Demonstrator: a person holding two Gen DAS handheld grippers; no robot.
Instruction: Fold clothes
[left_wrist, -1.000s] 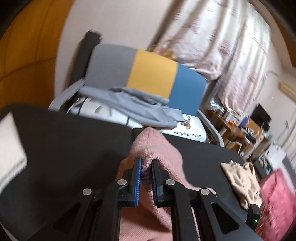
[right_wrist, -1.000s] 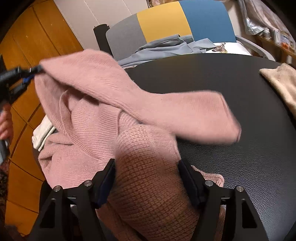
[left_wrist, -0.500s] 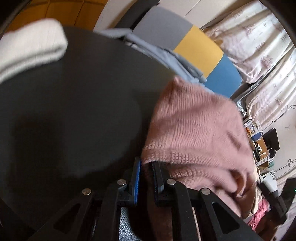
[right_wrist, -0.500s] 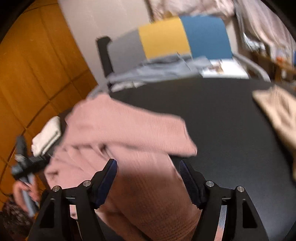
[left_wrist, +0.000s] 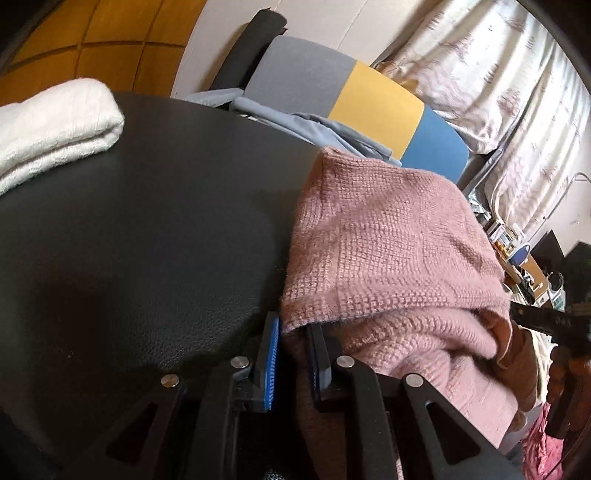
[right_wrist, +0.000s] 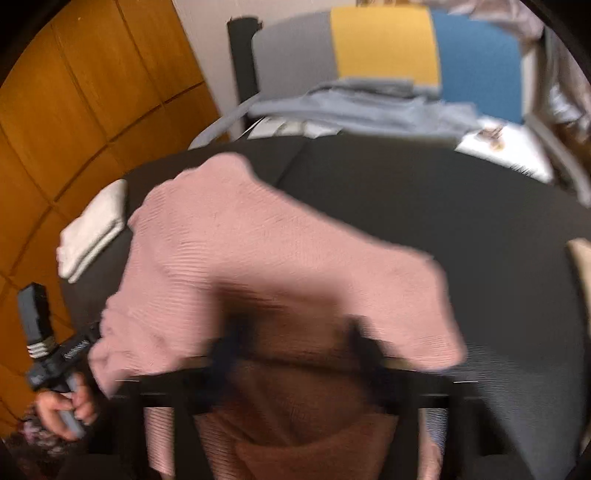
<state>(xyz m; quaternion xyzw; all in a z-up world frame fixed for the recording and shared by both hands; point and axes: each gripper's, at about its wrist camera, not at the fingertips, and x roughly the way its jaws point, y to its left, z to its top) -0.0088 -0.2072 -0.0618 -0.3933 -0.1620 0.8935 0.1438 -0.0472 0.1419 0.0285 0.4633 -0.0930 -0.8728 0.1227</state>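
Observation:
A pink knit sweater (left_wrist: 388, 258) lies bunched on the black table (left_wrist: 147, 240). My left gripper (left_wrist: 293, 332) is shut on the sweater's edge, low over the table. In the right wrist view the sweater (right_wrist: 258, 258) spreads across the table (right_wrist: 461, 206) with a sleeve folded over. My right gripper (right_wrist: 295, 343) is blurred; its fingers stand wide apart with a thick bunch of sweater between them. The left gripper (right_wrist: 88, 339) shows at the left, on the sweater's edge. The right gripper's tool shows at the right edge of the left wrist view (left_wrist: 554, 321).
A folded white cloth (left_wrist: 51, 125) lies at the table's far left, also in the right wrist view (right_wrist: 92, 229). A grey, yellow and blue chair (right_wrist: 388, 48) with grey-blue clothes (right_wrist: 362, 107) stands behind the table. A beige garment (right_wrist: 581, 266) lies at the right edge.
Both grippers have carried the sweater down from the air onto the table. The sleeve has fallen across the body. The right wrist view is now motion-blurred.

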